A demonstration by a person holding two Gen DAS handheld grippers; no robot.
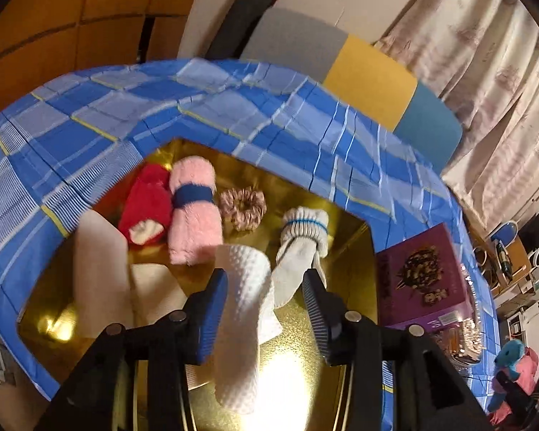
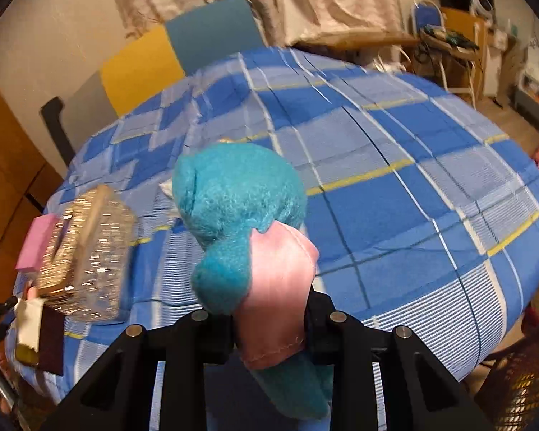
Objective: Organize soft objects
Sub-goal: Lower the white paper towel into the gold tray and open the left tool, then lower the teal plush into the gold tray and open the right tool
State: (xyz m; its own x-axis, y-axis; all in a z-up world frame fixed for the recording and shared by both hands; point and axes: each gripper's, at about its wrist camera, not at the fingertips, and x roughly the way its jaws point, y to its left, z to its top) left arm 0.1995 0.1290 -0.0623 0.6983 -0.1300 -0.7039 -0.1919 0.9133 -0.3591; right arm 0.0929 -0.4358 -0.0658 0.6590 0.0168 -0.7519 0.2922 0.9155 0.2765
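In the left wrist view a gold box (image 1: pixel 345 248) holds a red rolled sock (image 1: pixel 145 204), a fluffy pink roll with a blue band (image 1: pixel 194 212), a pink scrunchie (image 1: pixel 243 208), a white sock with a blue stripe (image 1: pixel 298 248) and a beige cloth (image 1: pixel 100 269). My left gripper (image 1: pixel 266 309) stands open over the box. A white waffle cloth roll (image 1: pixel 242 309) lies between its blue pads; the right pad is clear of it. My right gripper (image 2: pixel 269 327) is shut on a teal plush toy with pink clothing (image 2: pixel 233 197), held above the blue checked tablecloth (image 2: pixel 395 186).
A purple box (image 1: pixel 420 276) stands right of the gold box. A glittery gold case (image 2: pixel 86 255) and a pink block (image 2: pixel 37 242) sit at the table's left side. A grey, yellow and teal chair back (image 2: pixel 143 68) is behind the table. Furniture fills the far right.
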